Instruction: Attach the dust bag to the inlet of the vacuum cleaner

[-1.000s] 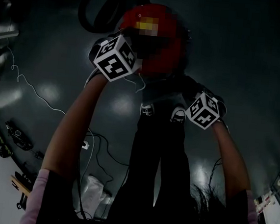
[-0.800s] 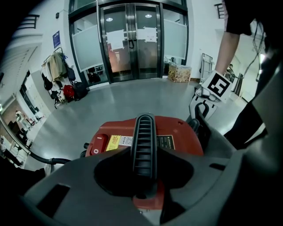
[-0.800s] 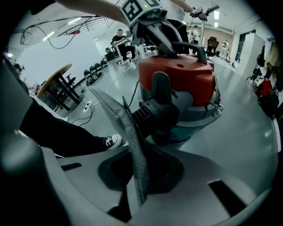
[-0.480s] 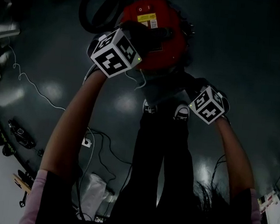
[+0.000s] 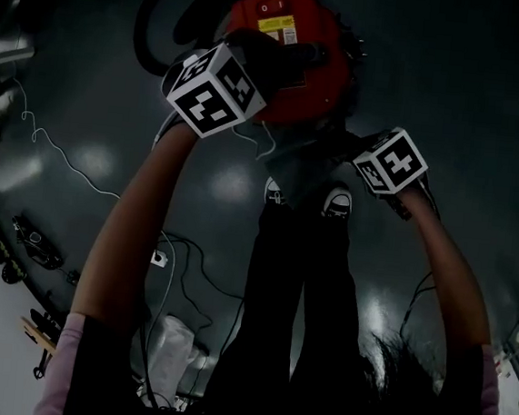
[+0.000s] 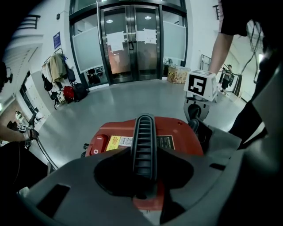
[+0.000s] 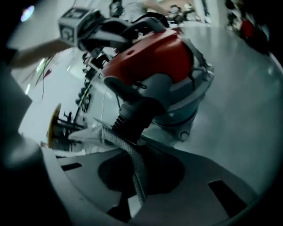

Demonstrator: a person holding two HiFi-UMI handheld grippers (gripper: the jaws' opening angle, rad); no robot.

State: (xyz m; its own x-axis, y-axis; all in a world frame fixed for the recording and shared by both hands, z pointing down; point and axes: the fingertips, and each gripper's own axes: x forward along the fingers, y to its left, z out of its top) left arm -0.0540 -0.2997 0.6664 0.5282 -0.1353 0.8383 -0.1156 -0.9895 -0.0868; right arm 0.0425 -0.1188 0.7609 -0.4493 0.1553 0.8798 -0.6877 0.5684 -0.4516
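The red vacuum cleaner (image 5: 296, 64) stands on the dark floor just beyond the person's shoes. My left gripper (image 5: 255, 65) is shut on its ribbed black carry handle (image 6: 143, 148), which runs between the jaws above the red lid (image 6: 177, 137). My right gripper (image 5: 361, 152) is low at the vacuum's near right side. It is shut on a woven edge strip of the grey dust bag (image 7: 130, 159). That strip leads up to the black ribbed inlet (image 7: 132, 112) on the grey body. More grey bag cloth (image 6: 225, 141) lies beside the lid.
A black hose loop (image 5: 163, 24) lies on the floor left of the vacuum. White and black cables (image 5: 63, 165) trail across the floor at left, with tools (image 5: 26, 257) by the wall. Glass doors (image 6: 132, 44) stand far behind.
My right gripper has rolled, its marker cube now facing differently, and sits slightly higher beside the vacuum. The left gripper has stayed on the handle.
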